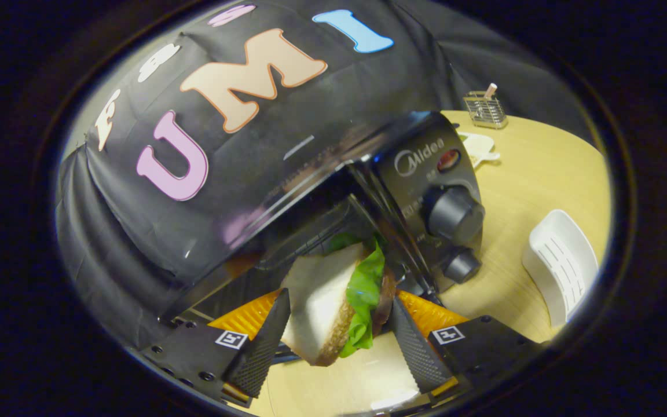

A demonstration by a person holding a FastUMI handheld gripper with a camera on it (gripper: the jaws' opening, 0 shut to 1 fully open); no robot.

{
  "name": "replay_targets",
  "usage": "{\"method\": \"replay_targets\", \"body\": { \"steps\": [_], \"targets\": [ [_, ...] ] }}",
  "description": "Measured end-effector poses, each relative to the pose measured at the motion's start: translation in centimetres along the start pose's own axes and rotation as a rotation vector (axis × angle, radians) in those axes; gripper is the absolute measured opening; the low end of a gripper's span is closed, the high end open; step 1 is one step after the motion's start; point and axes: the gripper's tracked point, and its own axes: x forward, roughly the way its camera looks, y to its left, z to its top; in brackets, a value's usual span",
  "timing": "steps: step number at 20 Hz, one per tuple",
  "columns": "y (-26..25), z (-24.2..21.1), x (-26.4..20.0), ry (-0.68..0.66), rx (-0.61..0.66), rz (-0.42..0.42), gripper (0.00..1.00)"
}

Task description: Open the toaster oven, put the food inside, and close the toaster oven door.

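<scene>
A sandwich (pixel 325 301) of white bread with green lettuce and a brown layer sits between my gripper's (pixel 336 333) two fingers, which press on it from both sides. It hangs above the wooden table, right at the mouth of the black toaster oven (pixel 420 174). The oven cavity (pixel 310 237) is dark and exposed just beyond the sandwich. Two round knobs (pixel 455 214) sit on the oven's control panel to the right of the opening. The whole view is tilted. I cannot make out the oven door clearly.
A white ribbed dish rack (pixel 562 266) lies on the wooden table (pixel 542 174) to the right of the oven. Farther back stand a small wire basket (pixel 485 109) and a white dish (pixel 478 147). Black cloth hangs behind and left of the oven.
</scene>
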Motion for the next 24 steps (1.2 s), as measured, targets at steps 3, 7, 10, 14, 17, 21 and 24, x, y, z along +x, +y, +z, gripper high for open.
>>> {"method": "replay_targets", "body": {
  "steps": [3, 7, 10, 14, 17, 21, 24],
  "targets": [
    [0.4, -0.7, -1.4, 0.040, 0.039, 0.020, 0.99],
    [2.5, -2.0, -1.4, 0.103, 0.091, 0.075, 0.99],
    [3.9, -3.0, -0.1, 0.131, 0.056, 0.095, 0.99],
    [4.5, -5.2, -0.5, 0.193, 0.006, 0.123, 0.99],
    [4.2, -5.7, -1.6, 0.184, -0.068, 0.139, 0.99],
    [3.9, -5.6, -2.8, 0.180, -0.106, 0.158, 0.99],
    [3.7, -5.6, -4.2, 0.184, -0.138, 0.170, 0.99]
  ]
}}
